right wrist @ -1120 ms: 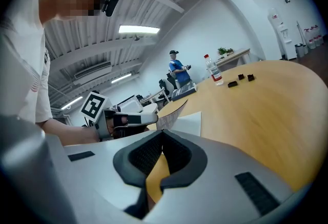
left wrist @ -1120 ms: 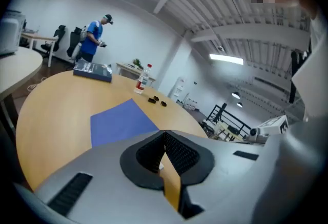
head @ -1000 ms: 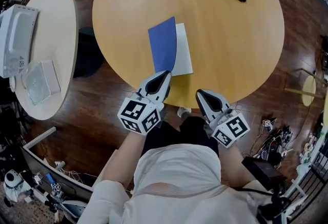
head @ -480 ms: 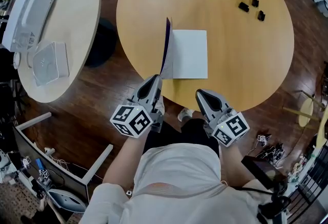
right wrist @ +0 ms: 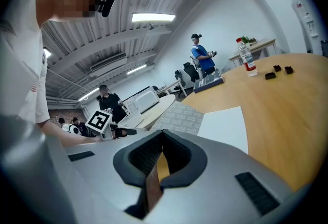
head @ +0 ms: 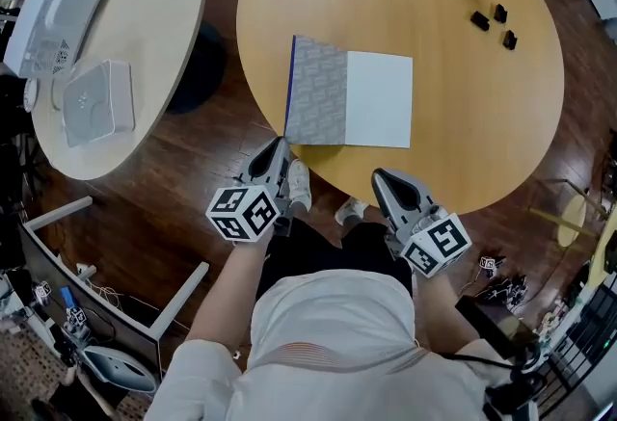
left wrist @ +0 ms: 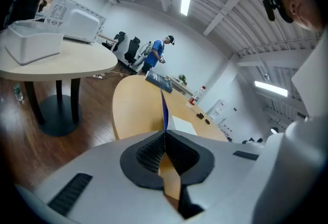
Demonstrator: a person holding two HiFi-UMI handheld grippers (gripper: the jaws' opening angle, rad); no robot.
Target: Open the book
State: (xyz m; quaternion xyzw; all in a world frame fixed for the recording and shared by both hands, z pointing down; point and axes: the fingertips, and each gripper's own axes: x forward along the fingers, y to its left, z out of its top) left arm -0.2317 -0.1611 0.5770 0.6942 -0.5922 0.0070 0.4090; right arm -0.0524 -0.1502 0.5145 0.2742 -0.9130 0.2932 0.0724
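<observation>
Head view shows the book (head: 378, 99) lying on the near-left part of the round wooden table (head: 482, 101), its blue cover (head: 316, 90) folded out to the left so the grey patterned inside and a white page face up; the opening looks nearly done. The left gripper (head: 278, 147) pinches the cover's near corner, jaws pressed onto its thin edge, while the right gripper (head: 382, 178) hangs off the table's near rim, jaws together on nothing. What seems left is laying the cover flat — whether it already rests on the table I cannot tell — and letting go.

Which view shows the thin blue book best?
The head view: the whole thin blue book, grey inner cover and white page. Left gripper view: cover edge-on only. Right gripper view: low, partly hidden.
</observation>
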